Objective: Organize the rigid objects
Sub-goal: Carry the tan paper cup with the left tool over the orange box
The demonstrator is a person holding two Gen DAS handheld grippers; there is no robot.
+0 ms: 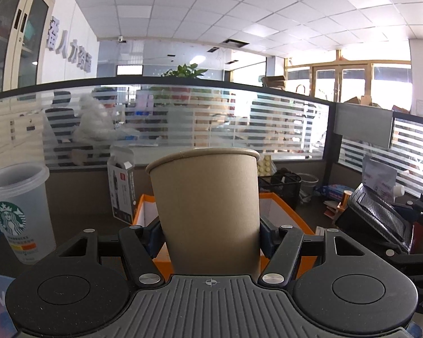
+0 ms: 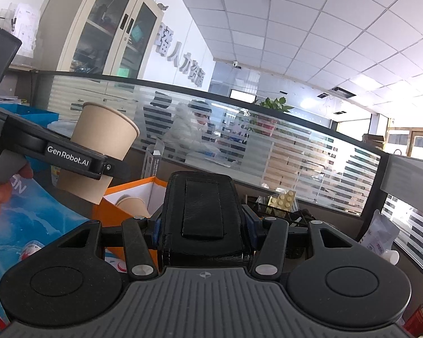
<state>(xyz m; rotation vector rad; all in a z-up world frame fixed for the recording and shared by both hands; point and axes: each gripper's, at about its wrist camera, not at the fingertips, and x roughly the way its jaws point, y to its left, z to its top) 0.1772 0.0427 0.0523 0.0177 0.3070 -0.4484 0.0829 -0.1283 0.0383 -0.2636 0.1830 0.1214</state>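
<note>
Aloft, paper cup [image 1: 206, 211] in left gripper [image 1: 210, 232], black case [image 2: 204, 214] (leather-look) in right gripper [image 2: 203, 229]

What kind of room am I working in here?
Most likely an open-plan office. A striped frosted-glass desk partition runs across the view, a glass-door filing cabinet stands by the wall, and the ceiling is suspended tiles. A seated person works beyond the partition.

A frosted glass partition [image 1: 183, 118] runs behind the worktop, with a potted plant [image 1: 187, 71] on top. A tall cabinet [image 2: 104, 28] stands by the wall lettering [image 2: 180, 64]. A seated person in white [image 2: 187, 135] shows through the glass.
</note>
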